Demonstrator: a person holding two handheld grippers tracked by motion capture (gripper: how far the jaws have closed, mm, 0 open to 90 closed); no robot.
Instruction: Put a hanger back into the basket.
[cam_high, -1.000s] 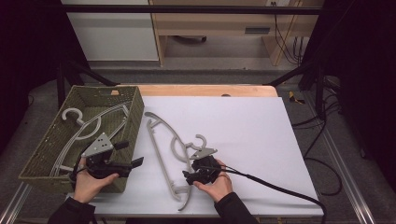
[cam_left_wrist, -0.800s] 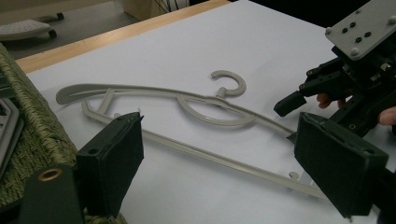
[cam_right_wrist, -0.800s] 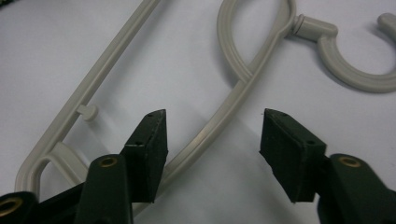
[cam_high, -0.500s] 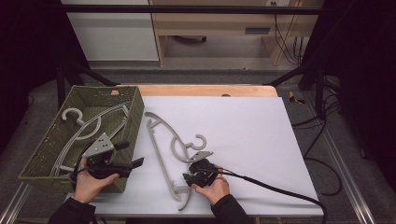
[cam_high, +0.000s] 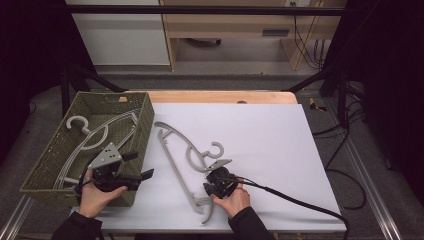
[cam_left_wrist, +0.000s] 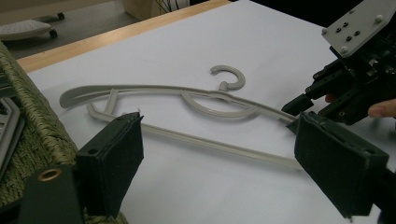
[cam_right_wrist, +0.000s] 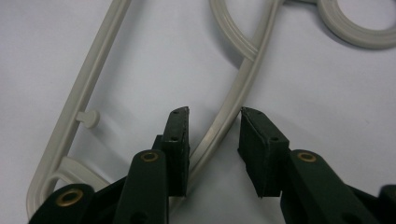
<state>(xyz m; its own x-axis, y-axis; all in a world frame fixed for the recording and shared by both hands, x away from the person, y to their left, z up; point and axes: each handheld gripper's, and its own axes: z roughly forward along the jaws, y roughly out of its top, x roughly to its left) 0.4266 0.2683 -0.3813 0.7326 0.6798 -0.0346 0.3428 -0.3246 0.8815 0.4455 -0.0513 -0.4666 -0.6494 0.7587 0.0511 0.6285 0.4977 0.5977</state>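
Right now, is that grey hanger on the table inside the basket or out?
Out. The grey hanger lies flat on the white table, beside the basket.

The right gripper (cam_high: 212, 185) has just been closing its jaws (a gap remains), while the left gripper (cam_high: 142, 170) is wide open.

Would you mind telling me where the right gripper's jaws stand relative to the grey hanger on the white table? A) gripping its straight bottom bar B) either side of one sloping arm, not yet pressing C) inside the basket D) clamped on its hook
B: in the right gripper view the right gripper has a jaw on each side of the hanger arm, with gaps showing; the jaws have just been closing.
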